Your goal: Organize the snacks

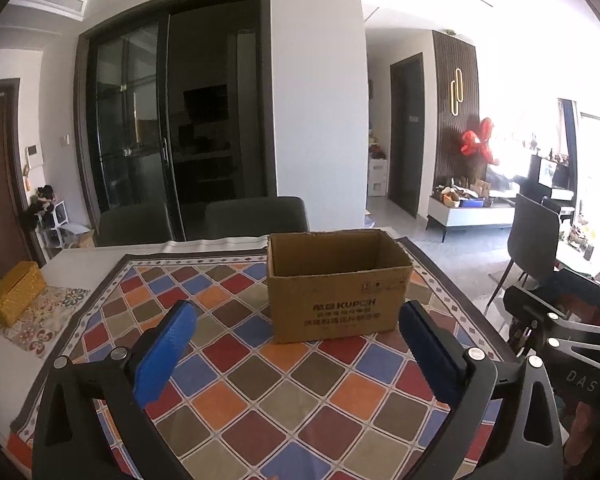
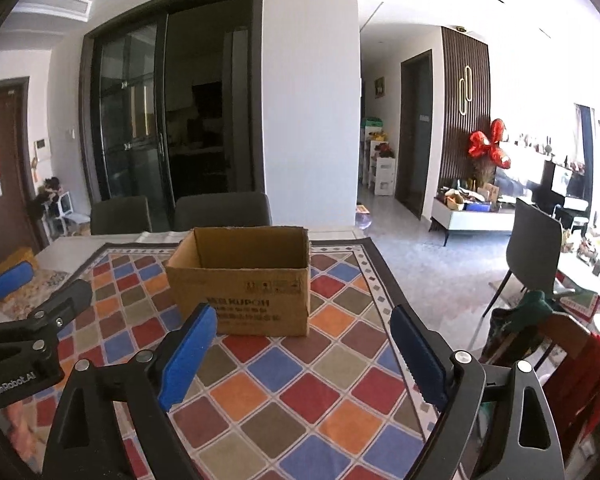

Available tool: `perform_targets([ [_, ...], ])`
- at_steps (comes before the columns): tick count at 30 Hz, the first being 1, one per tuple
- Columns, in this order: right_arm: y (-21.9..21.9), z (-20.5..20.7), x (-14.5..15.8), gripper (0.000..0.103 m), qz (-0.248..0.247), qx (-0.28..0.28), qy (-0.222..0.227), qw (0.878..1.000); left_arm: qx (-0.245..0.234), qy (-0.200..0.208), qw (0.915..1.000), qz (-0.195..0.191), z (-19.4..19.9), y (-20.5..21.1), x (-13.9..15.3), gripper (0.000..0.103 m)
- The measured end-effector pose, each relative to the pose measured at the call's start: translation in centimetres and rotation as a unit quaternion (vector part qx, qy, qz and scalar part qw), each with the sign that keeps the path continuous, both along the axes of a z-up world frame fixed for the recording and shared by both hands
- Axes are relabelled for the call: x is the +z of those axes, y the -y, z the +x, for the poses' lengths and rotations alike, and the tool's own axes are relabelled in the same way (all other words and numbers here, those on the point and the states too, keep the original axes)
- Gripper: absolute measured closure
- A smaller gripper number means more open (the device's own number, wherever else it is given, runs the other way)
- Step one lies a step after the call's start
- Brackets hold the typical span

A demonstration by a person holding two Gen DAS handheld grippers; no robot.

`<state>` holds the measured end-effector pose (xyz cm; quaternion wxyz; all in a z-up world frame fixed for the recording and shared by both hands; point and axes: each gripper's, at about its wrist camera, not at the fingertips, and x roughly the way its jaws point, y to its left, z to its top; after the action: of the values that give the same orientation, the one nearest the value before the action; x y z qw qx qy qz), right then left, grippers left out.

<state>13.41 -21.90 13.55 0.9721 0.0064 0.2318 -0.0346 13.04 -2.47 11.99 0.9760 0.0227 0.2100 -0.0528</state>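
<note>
An open brown cardboard box (image 1: 336, 284) stands on the colourful diamond-pattern tablecloth (image 1: 260, 392); its visible inside looks empty. It also shows in the right wrist view (image 2: 244, 280). My left gripper (image 1: 296, 344) is open and empty, just in front of the box. My right gripper (image 2: 304, 352) is open and empty, in front of the box and slightly right of it. The right gripper's body shows at the right edge of the left wrist view (image 1: 560, 332). The left gripper shows at the left of the right wrist view (image 2: 24, 320). No snacks are in view.
A yellow woven box (image 1: 14, 298) lies at the table's left end on a patterned mat. Two dark chairs (image 1: 204, 220) stand behind the table. Another chair (image 1: 534, 240) stands to the right, near the table's right edge. A chair back with red cloth (image 2: 580, 368) is close on the right.
</note>
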Motion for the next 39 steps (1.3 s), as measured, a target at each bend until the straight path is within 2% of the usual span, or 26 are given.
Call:
perform_targets([
  [5, 0.1, -1.3, 0.2, 0.014, 0.016, 0.010, 0.002, 1.000, -0.005, 0.012, 0.9999, 0.000, -1.1, 0.1, 0.5, 0.000],
  [18, 0.2, -3.1, 0.8, 0.014, 0.018, 0.012, 0.016, 1.000, -0.007, 0.039, 0.9992, 0.005, -3.5, 0.3, 1.4, 0.000],
  [39, 0.2, -3.6, 1.1, 0.014, 0.017, 0.012, 0.015, 1.000, -0.008, 0.035, 0.9993, 0.000, -3.4, 0.4, 1.3, 0.000],
])
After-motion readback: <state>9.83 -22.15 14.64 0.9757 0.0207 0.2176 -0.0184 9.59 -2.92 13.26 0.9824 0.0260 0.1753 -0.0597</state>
